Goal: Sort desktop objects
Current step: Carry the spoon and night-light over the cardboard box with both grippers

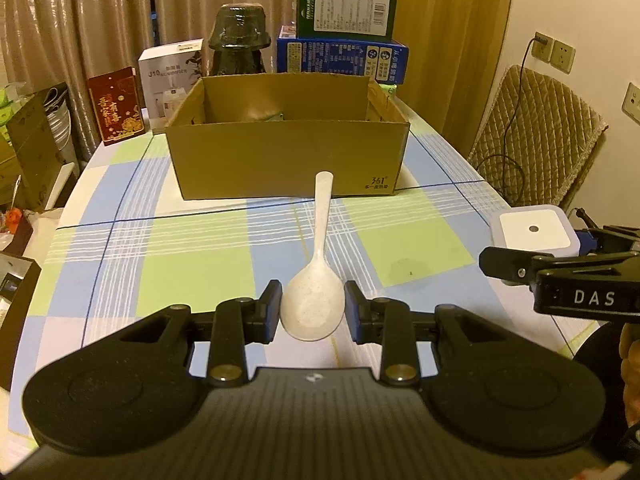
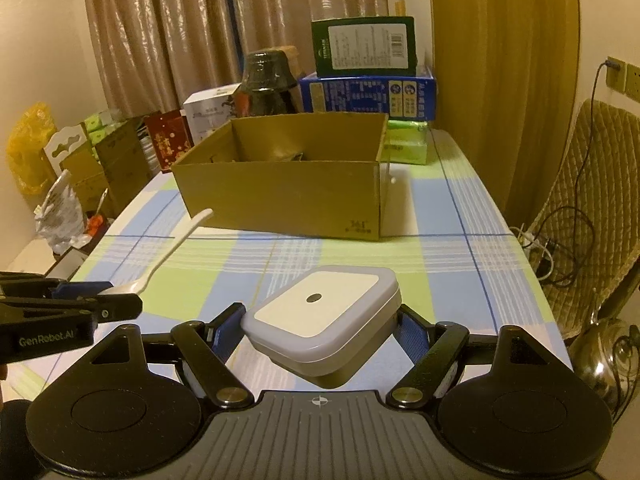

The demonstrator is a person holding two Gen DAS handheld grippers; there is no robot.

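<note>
A: What does the left gripper (image 1: 312, 308) hold?

B: A white speckled spoon (image 1: 314, 280), pinched by its bowl between both fingers, handle pointing toward the cardboard box (image 1: 286, 160) at the table's far edge.

A: And the right gripper (image 2: 320, 332)?

B: Clamped on a square white night light (image 2: 322, 316) with a dark dot on its face, turned corner-on between the blue pads (image 2: 412, 332), above the checked tablecloth (image 2: 440, 256) by the near edge.

A: The box?

B: Open-topped, well beyond both claws.
</note>
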